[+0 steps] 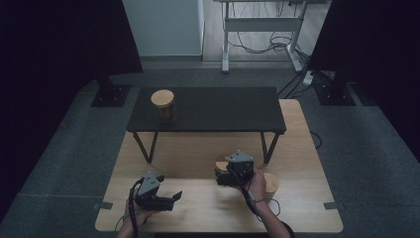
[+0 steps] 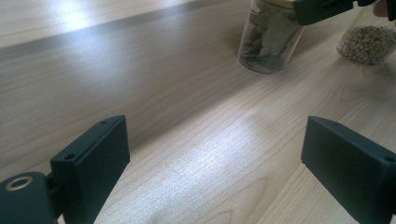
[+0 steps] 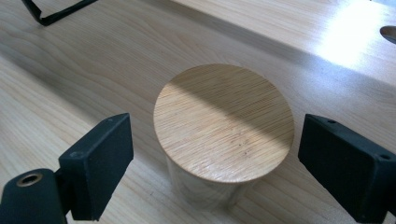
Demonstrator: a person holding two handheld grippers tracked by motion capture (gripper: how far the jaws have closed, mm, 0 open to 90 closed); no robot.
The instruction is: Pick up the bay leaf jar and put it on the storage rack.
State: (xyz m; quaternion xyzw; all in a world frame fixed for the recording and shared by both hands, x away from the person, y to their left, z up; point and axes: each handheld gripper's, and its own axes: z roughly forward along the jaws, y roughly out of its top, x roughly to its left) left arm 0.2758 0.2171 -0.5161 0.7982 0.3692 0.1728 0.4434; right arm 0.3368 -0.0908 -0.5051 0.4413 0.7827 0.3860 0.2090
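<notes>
Bamboo, round and flat: that is the lid (image 3: pixel 224 122) of the clear glass jar sitting directly below the right gripper (image 3: pixel 215 161), whose two black jaws stand wide apart, one on each side of the lid with daylight on both flanks and nothing touched yet. From above, the same right gripper (image 1: pixel 234 171) hovers over the pale wooden table (image 1: pixel 163 218), with the jar almost hidden under it. Glass under a wooden cap, so my read is stiff, smooth, slippery on the walls and breakable if dropped; weight looks modest. Clamping the lid's rim could lift only the cap, so the glass body just beneath looks the safer hold.

Over to the left gripper (image 2: pixel 215 168): jaws spread wide too, only bare tabletop between them, holding nothing. Beyond it stands that leaf-filled glass jar (image 2: pixel 269 42) with the other gripper's black jaw at its top, and just beside it a second glass jar of pale round pellets (image 2: pixel 367 44).

Farther back, on the low black metal shelf (image 1: pixel 223 111), a third bamboo-lidded glass jar (image 1: pixel 164 105) waits at the left end, well apart from both hands.
</notes>
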